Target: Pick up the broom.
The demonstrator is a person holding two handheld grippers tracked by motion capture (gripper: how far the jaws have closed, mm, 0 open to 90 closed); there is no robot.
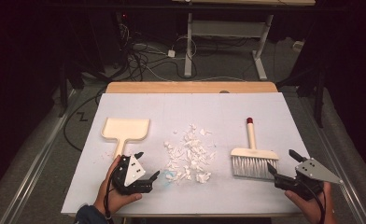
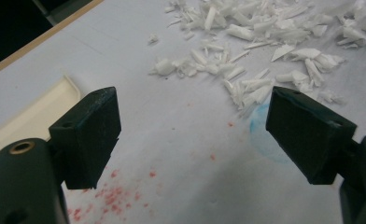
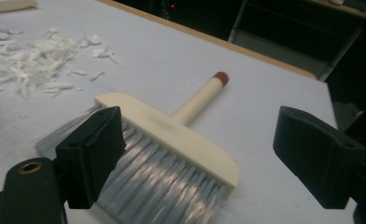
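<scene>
Both claws gape, holding nothing. The brush point(image 1: 254, 158) lies just ahead of the right claw point(image 1: 284, 169), the dustpan point(image 1: 125, 130) beyond the left claw point(image 1: 146, 167). Likely best: grip each handle squarely.

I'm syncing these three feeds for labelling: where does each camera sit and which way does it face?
High view: above the person's side, looking forward and down on the table; both hands show.
Left gripper view: on the left gripper, facing the paper scraps past its open jaws.
Right gripper view: on the right gripper, facing the brush.
Shared: scraps, brush.
</scene>
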